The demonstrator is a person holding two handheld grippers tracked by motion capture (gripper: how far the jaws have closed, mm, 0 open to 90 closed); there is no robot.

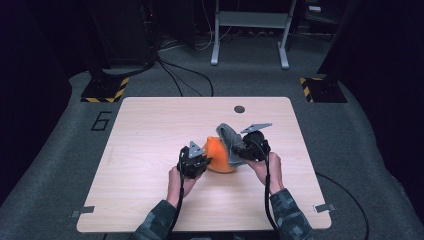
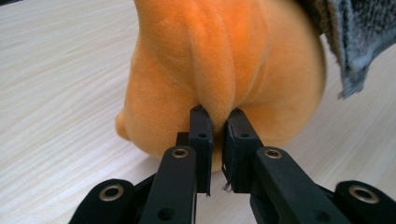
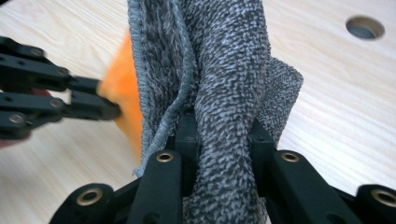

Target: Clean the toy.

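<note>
The worktop [image 1: 150, 150] is pale wood with fine lines running along it. It has rounded corners and a small round hole [image 1: 239, 109] near its far edge. Two little grey clips sit on its near edge, one at each corner. Under it lies a grey carpet [image 1: 360, 130]. A number six [image 1: 101, 120] is marked on the carpet just left of the worktop. Black stands with yellow and black stripes [image 1: 105, 90] sit past the far corners of the worktop. A grey metal frame [image 1: 248, 30] stands farther back, and black cables run over the carpet beside it. The room around is dark.

An orange cloth [image 1: 220, 155] sits on the worktop, near the middle, on the near side of the hole. A grey cloth [image 1: 229, 134] lies over its right side and touches it.

The left tongs [image 2: 217, 126] are closed tight on a fold of the orange cloth. The right tongs [image 3: 222, 135] are pinched on a thick bunch of the grey cloth. Both hands come in from the near edge of the worktop, in green patterned sleeves.
</note>
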